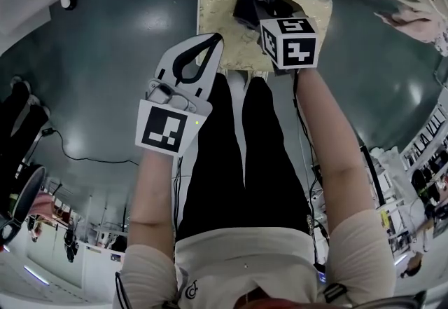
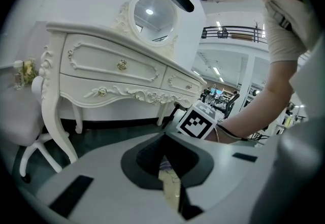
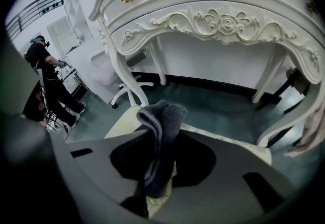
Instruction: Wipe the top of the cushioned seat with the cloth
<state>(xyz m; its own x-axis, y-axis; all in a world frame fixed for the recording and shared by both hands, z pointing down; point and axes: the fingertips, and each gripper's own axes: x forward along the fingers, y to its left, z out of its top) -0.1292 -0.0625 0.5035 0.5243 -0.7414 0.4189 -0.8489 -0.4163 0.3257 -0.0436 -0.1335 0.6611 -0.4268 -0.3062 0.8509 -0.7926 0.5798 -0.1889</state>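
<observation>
The cream cushioned seat (image 1: 224, 20) stands on the dark floor ahead of the person's legs. A dark grey cloth (image 1: 252, 1) hangs over the seat's far middle, and my right gripper (image 1: 253, 12) is shut on it. In the right gripper view the folded cloth (image 3: 163, 116) sticks up from between the jaws of the right gripper (image 3: 154, 139), with the seat (image 3: 122, 119) just below. My left gripper (image 1: 215, 38) hovers at the seat's near left edge, shut and holding nothing. In the left gripper view, a sliver of seat (image 2: 170, 182) shows between the closed jaws of the left gripper (image 2: 163, 141).
A white ornate dressing table (image 3: 218, 20) stands just beyond the seat, its curved legs (image 3: 124, 81) close by, and it carries a round mirror (image 2: 152, 12). A white chair (image 2: 25, 121) is at its left. A person (image 3: 43, 65) stands far off. Cables (image 1: 70, 150) lie on the floor.
</observation>
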